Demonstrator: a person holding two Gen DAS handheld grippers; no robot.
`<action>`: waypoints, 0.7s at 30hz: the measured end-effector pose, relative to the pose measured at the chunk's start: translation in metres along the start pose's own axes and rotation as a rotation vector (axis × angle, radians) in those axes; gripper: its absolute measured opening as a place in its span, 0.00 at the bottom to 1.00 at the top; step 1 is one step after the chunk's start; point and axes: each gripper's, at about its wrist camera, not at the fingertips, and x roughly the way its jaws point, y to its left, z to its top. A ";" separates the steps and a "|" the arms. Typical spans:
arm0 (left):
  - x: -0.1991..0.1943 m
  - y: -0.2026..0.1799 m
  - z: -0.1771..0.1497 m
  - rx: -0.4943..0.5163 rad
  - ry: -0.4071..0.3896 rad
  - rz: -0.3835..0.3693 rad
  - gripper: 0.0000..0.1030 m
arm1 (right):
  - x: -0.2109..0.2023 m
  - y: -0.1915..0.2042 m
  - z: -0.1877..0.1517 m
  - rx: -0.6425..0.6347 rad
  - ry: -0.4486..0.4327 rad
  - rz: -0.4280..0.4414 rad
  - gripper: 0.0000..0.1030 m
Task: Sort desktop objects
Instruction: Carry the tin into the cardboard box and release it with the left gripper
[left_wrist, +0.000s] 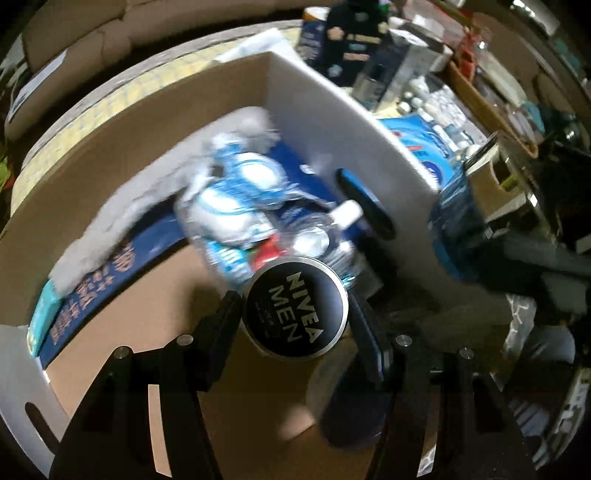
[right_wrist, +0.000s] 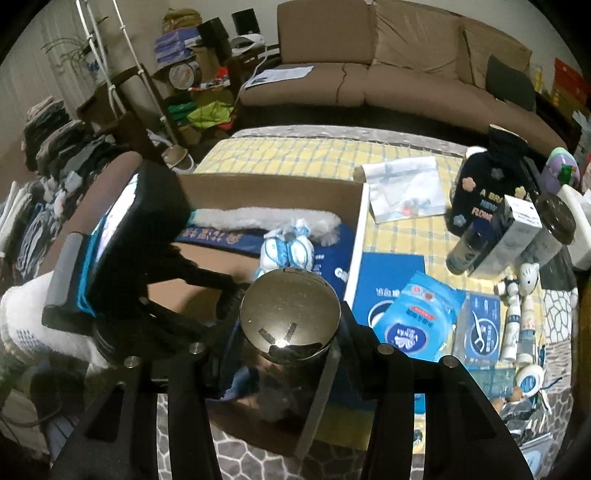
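My left gripper (left_wrist: 295, 314) is shut on a round black Nivea Men tin (left_wrist: 295, 308) and holds it over the open cardboard box (left_wrist: 155, 295). Inside the box lie a grey fluffy duster (left_wrist: 155, 188), a blue flat box (left_wrist: 110, 280), a blue-white packet (left_wrist: 240, 192) and a clear water bottle (left_wrist: 325, 236). My right gripper (right_wrist: 290, 325) is shut on a jar with a shiny metal lid (right_wrist: 290, 314) above the box's near edge. The left gripper body (right_wrist: 122, 251) shows at the left of the right wrist view.
On the yellow checked tablecloth (right_wrist: 295, 155) right of the box lie blue wipe packs (right_wrist: 417, 317), a plastic bag (right_wrist: 406, 188), a black bottle (right_wrist: 480, 192), a carton (right_wrist: 509, 229) and small white bottles (right_wrist: 517, 325). A brown sofa (right_wrist: 388, 62) stands behind.
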 end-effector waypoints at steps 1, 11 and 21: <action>0.003 -0.001 0.005 0.002 0.003 -0.003 0.54 | 0.000 0.000 -0.002 -0.001 0.002 -0.001 0.48; -0.021 0.025 0.009 -0.133 -0.084 -0.098 0.75 | 0.001 -0.009 -0.006 0.020 -0.002 -0.002 0.48; -0.044 0.082 -0.022 -0.256 -0.139 -0.137 0.76 | 0.019 0.017 -0.004 -0.029 0.030 0.007 0.48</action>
